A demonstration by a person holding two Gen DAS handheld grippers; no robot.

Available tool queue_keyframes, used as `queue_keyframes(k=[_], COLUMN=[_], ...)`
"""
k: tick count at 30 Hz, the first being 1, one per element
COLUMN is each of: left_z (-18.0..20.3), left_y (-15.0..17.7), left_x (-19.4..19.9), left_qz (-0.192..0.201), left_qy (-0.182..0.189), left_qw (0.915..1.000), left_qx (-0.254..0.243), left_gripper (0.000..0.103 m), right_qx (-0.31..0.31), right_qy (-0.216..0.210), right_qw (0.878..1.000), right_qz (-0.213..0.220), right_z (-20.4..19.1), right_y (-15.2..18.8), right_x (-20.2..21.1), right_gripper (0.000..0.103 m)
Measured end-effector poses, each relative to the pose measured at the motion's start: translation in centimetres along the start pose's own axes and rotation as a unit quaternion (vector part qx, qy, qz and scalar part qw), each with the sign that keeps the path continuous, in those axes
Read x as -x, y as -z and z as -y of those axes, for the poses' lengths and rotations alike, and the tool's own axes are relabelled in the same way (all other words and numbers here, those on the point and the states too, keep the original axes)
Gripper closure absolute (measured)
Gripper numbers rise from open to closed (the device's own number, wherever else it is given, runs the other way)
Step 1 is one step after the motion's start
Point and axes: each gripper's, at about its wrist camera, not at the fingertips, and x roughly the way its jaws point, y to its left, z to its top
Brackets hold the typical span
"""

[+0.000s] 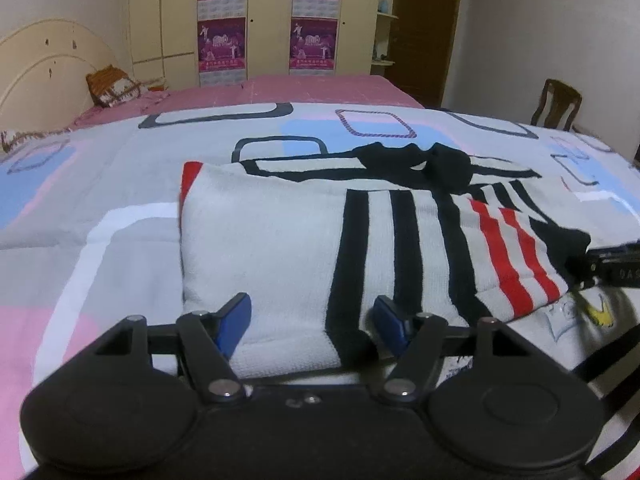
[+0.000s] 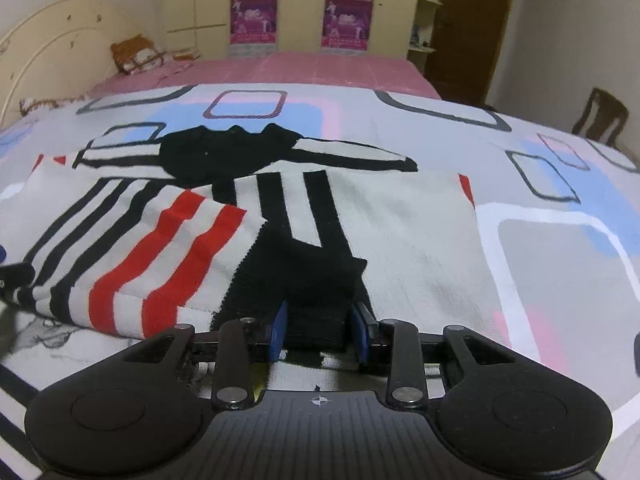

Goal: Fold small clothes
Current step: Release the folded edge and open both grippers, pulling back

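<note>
Right gripper pinching the black cuff at the near edge of the striped sweater; left gripper wide open, holding nothing, over the same hem. Best carried low and level toward the black collar. Beneath the sweater, a patterned quilt; beyond it, pink bedsheet, wardrobe.
</note>
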Motion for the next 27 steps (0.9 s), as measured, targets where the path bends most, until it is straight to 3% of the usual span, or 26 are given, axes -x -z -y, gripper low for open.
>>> queue_keyframes(k=[1, 2, 3, 4, 5, 7, 9, 12, 16, 20, 27], left_z=[0.1, 0.2, 0.3, 0.4, 0.5, 1.0, 1.4, 2.2, 2.3, 1.7, 1.1], left_y=[0.1, 0.2, 0.3, 0.4, 0.5, 0.9, 1.4, 2.6, 4.9, 8.1, 13.0], left_x=[0.4, 0.9, 1.3, 1.8, 2.1, 3.0, 3.9, 5.6, 8.5, 11.5, 16.4], left_qz=[0.001, 0.002, 0.005, 0.009, 0.013, 0.014, 0.01, 0.01, 0.006, -0.009, -0.028], left_qy=[-0.002, -0.005, -0.009, -0.015, -0.021, -0.036, -0.039, -0.045, -0.05, -0.065, -0.071], left_qw=[1.0, 1.0, 0.9999, 0.9998, 0.9997, 0.9992, 0.9992, 0.9989, 0.9987, 0.9978, 0.9965], left_qx=[-0.002, -0.004, -0.005, -0.004, -0.004, -0.006, -0.005, -0.011, -0.009, 0.0, 0.033], left_gripper=[0.035, 0.034, 0.032, 0.022, 0.013, 0.009, 0.009, 0.01, 0.016, 0.021, 0.026], right_qx=[0.003, 0.002, -0.001, -0.001, 0.006, 0.004, -0.01, -0.055, -0.077, -0.098, -0.134], right_qy=[-0.001, -0.005, -0.003, 0.005, -0.001, -0.022, -0.032, -0.055, -0.079, -0.092, -0.114], right_qw=[1.0, 1.0, 1.0, 1.0, 0.999, 0.999, 0.999, 0.996, 0.993, 0.99, 0.984], right_qz=[0.0, 0.003, 0.01, 0.023, 0.037, 0.036, 0.033, 0.036, 0.04, 0.031, 0.0], right_z=[0.0, -0.1, -0.1, -0.1, -0.1, 0.3, 1.1, 3.5, 6.6, 9.8, 12.9], right_y=[-0.1, -0.2, -0.2, 0.0, 0.3, 0.8, 1.4, 2.5, 4.9, 8.1, 15.0], right_x=[0.4, 1.1, 1.4, 2.2, 3.0, 4.0, 5.0, 7.0, 10.4, 13.8, 17.8], right_gripper=[0.069, 0.058, 0.017, 0.006, 0.005, 0.011, 0.023, 0.031, 0.034, 0.053, 0.053])
